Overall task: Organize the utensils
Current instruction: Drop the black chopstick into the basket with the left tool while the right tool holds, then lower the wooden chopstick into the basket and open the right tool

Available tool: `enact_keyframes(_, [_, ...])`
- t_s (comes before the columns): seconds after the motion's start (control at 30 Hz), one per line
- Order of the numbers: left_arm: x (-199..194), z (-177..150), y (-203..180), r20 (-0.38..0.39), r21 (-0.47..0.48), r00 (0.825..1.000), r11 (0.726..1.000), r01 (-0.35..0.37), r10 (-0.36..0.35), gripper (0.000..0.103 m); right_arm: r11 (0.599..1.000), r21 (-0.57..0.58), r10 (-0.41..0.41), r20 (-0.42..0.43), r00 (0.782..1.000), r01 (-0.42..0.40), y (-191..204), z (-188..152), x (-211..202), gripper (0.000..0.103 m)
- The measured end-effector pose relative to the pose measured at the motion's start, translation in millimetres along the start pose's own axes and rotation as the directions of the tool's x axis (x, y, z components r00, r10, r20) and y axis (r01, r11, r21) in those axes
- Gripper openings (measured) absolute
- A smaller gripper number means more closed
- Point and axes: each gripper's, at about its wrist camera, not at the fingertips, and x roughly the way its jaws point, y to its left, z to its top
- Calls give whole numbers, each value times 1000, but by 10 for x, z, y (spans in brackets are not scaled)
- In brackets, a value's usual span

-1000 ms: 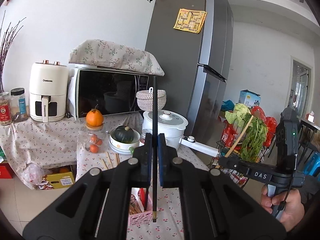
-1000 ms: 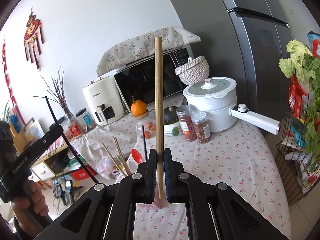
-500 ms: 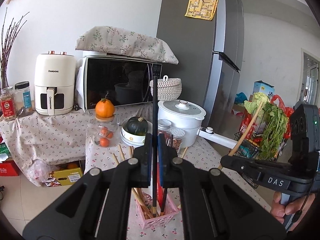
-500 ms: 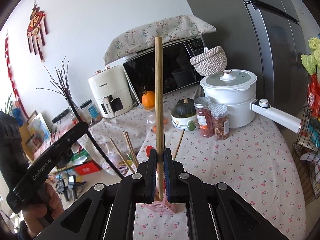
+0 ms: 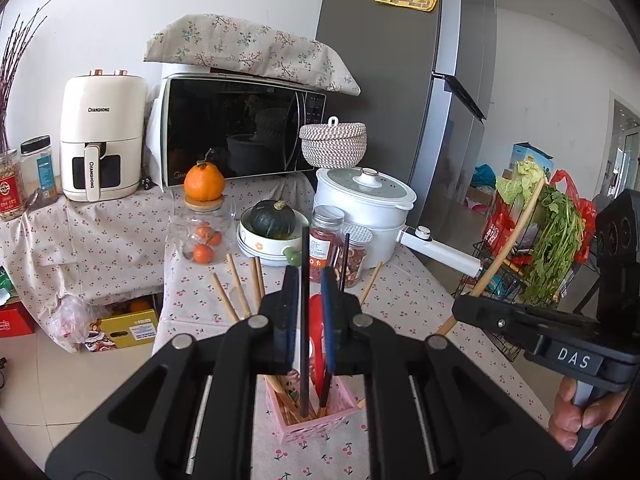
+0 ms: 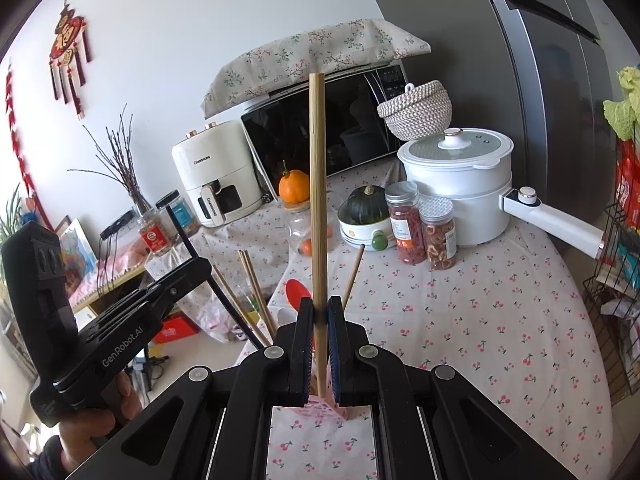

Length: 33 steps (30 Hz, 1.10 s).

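Left jaws just parted around black chopstick (image 5: pixel 305 312) in pink basket (image 5: pixel 316 420); right clamp wooden chopstick (image 6: pixel 318 200).

My left hand-held gripper (image 5: pixel 306 308) jaws just opened; black chopstick (image 5: pixel 305 320) stands loose betw. them, tip in pink basket (image 5: pixel 316 420) on near counter (image 5: pixel 400 300).

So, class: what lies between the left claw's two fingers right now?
In the left wrist view, a black chopstick stands between the left claw's just-opened fingers, its lower end inside the pink holder.
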Motion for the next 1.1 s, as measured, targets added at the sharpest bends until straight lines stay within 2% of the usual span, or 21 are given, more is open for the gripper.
enact_keyframes(0.03, [-6, 0, 3, -2, -4, 1000, 1000, -1, 1, 45, 1000, -1, -1, -2, 1000, 1, 2, -3, 7, 7])
enact_keyframes(0.07, [-27, 0, 9, -2, -12, 1000, 1000, -7, 7, 75, 1000, -1, -1, -3, 1000, 1, 5, -6, 13, 7])
enact_keyframes(0.1, [-60, -2, 26, 4, -27, 1000, 999, -18, 18, 92, 1000, -2, -1, -4, 1000, 1, 6, -8, 18, 7])
enact_keyframes(0.13, [-95, -5, 48, 13, -42, 999, 999, -29, 30, 95, 1000, -2, -2, -5, 1000, 2, 8, -9, 23, 7])
enact_keyframes(0.37, [-146, -132, 188, -79, -42, 992, 994, -102, 98, 101, 1000, -9, 0, 2, 1000, 0, 10, -2, 68, 7])
enact_keyframes(0.57, [-165, -340, 309, -142, 2, 980, 990, -139, 138, 101, 1000, -16, 0, 16, 1000, 1, 47, 11, 83, 7])
enact_keyframes(0.77, [-159, -507, 455, -206, 1, 966, 987, -161, 158, 101, 1000, -27, 12, 32, 999, -11, 109, 41, 111, 7])
enact_keyframes(0.9, [-137, -583, 540, -247, -17, 957, 987, -161, 152, 101, 998, -63, 7, 17, 1000, -6, 195, 32, 209, 7])
enact_keyframes(1.1, [-131, -607, 580, -263, -25, 952, 986, -167, 154, 101, 994, -108, -5, -45, 999, 1, 307, -28, 430, 7])
